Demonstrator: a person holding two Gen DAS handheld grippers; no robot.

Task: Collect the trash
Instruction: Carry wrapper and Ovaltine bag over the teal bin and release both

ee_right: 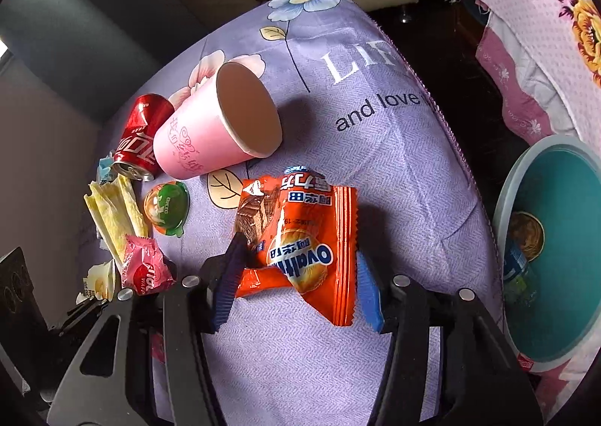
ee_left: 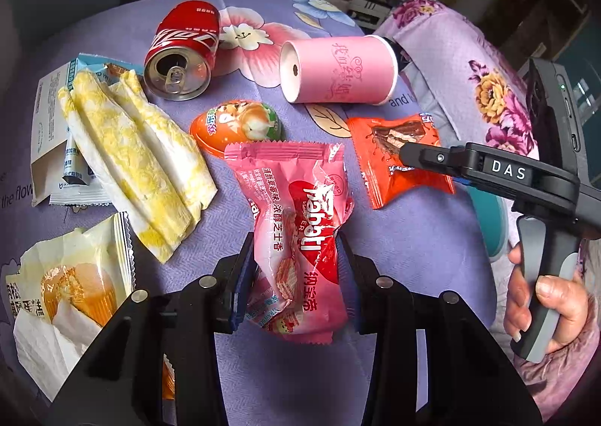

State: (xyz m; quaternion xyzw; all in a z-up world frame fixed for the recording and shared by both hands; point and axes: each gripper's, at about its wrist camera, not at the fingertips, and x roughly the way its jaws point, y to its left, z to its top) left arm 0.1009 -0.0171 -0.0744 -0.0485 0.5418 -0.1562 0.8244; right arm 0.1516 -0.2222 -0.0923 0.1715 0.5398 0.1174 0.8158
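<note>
My left gripper (ee_left: pixel 295 268) is shut on a pink wafer packet (ee_left: pixel 300 208), pinched at its lower half above the purple cloth. Between the fingers of my right gripper (ee_right: pixel 300 283) lies an orange Ovaltine packet (ee_right: pixel 300 238); both pads touch its sides and the packet is creased. In the left wrist view the right gripper (ee_left: pixel 413 157) reaches in from the right onto that orange packet (ee_left: pixel 387 159), a hand on its handle. A teal bin (ee_right: pixel 503 200) stands off the cloth's right edge with some items inside.
On the cloth lie a red cola can (ee_left: pixel 180 54), a tipped pink paper cup (ee_left: pixel 338 69), an orange-green egg capsule (ee_left: pixel 236 125), yellow-stained tissue (ee_left: pixel 139 159), a white box (ee_left: pixel 49 133) and a cake wrapper (ee_left: pixel 71 283). Floral fabric (ee_left: pixel 469 88) drapes at the right.
</note>
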